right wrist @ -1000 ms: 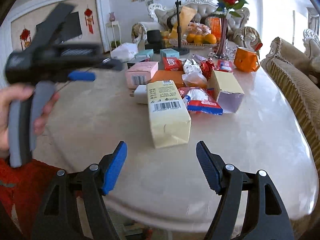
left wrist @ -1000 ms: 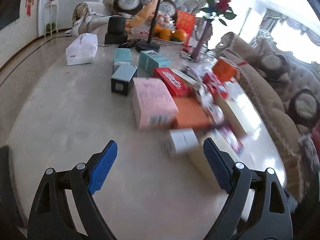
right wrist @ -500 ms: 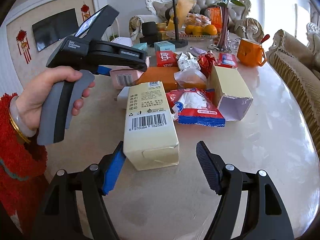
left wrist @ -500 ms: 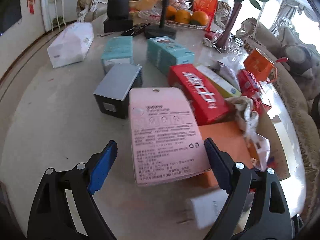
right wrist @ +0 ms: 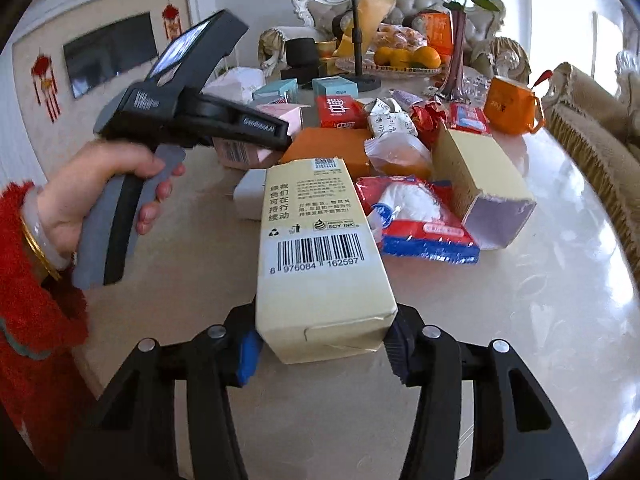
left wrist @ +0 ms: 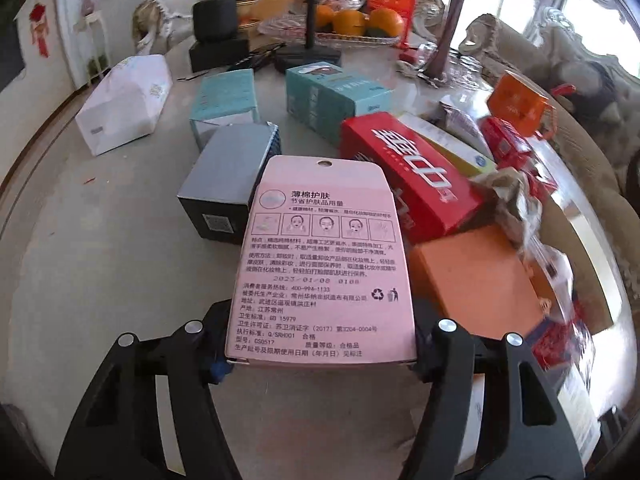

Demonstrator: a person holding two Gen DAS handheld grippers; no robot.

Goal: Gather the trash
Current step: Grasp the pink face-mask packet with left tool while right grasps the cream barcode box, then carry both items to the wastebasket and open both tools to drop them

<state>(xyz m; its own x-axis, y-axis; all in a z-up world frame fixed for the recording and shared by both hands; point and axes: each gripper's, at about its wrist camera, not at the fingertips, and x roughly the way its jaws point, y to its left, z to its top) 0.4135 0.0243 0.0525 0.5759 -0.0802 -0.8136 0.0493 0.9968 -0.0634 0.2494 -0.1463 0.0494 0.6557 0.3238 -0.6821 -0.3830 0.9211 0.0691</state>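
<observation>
The left hand-held gripper (left wrist: 322, 354) has just been closing, and its jaws now sit against both sides of the near end of the pink box (left wrist: 320, 264), which lies flat on the pale marble surface (left wrist: 100, 280) with its printed back facing up. Against the pink box's far left corner stands a grey-topped black box (left wrist: 228, 184); against its right side lie a long red box (left wrist: 408, 176) and, nearer, an orange box (left wrist: 476, 280). Beyond the pink box are two teal boxes (left wrist: 336, 92), and well off to its far left a white tissue pack (left wrist: 124, 100).

The right hand-held gripper (right wrist: 322, 346) has likewise just been closing, and its blue pads (right wrist: 247, 354) press on the near end of the cream carton (right wrist: 316, 248), which lies lengthwise on the surface with its barcode up. Just right of the cream carton lies a red, white and blue snack bag (right wrist: 420, 216), touching it, and beyond that bag an open-ended cream box (right wrist: 480, 184). Further back on the right of the cream carton stands an orange mug (right wrist: 512, 104). To the carton's left, a hand (right wrist: 100, 188) in a red fuzzy sleeve (right wrist: 36, 312) grips the left device's handle, which reaches over the pink box.
</observation>
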